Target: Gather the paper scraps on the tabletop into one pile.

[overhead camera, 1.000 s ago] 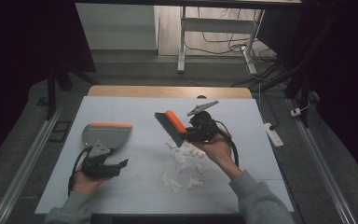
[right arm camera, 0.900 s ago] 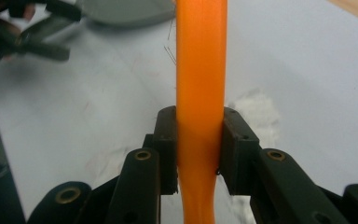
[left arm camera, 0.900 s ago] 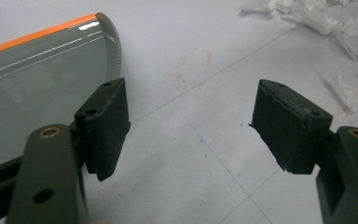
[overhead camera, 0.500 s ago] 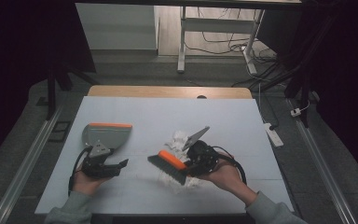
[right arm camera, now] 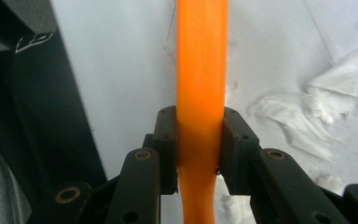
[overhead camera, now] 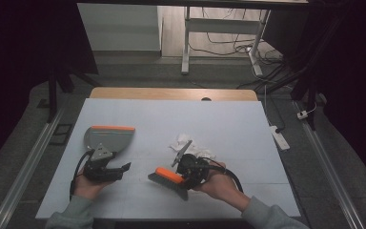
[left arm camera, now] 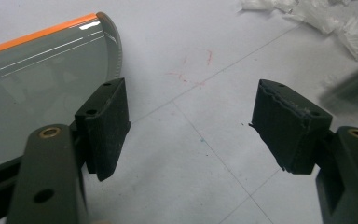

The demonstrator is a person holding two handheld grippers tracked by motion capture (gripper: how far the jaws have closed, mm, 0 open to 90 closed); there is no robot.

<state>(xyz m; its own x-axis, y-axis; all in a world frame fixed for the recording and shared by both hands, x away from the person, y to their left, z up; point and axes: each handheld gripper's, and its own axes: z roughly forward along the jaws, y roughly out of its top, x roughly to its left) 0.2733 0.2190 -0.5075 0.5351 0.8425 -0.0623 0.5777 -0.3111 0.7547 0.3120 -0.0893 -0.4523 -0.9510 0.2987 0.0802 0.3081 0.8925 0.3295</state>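
Observation:
A grey dustpan point(overhead camera: 109, 137) with an orange lip lies flat at the table's left; in the left gripper view the dustpan point(left arm camera: 42, 70) is beside my left jaw. My left gripper point(overhead camera: 122, 167) rests just in front of the pan, open, with bare table between its pads point(left arm camera: 191, 126). My right gripper point(overhead camera: 183, 174) is shut on the orange handle of a brush point(overhead camera: 167, 178) low over the near middle of the table. The handle point(right arm camera: 200, 70) runs straight up between the pads of that gripper point(right arm camera: 200, 140). White paper scraps point(overhead camera: 187, 143) lie just beyond the brush.
The pale table top point(overhead camera: 248, 124) ends in a wooden strip point(overhead camera: 171, 93) at the far edge. More scraps point(right arm camera: 307, 116) spread right of the handle, and scraps point(left arm camera: 335, 18) lie far right of my left jaws. A power strip point(overhead camera: 279, 137) lies off the table's right side.
My right gripper has carried the brush from the far side of the scraps toward the near edge and lower. The left gripper and the dustpan have stayed put.

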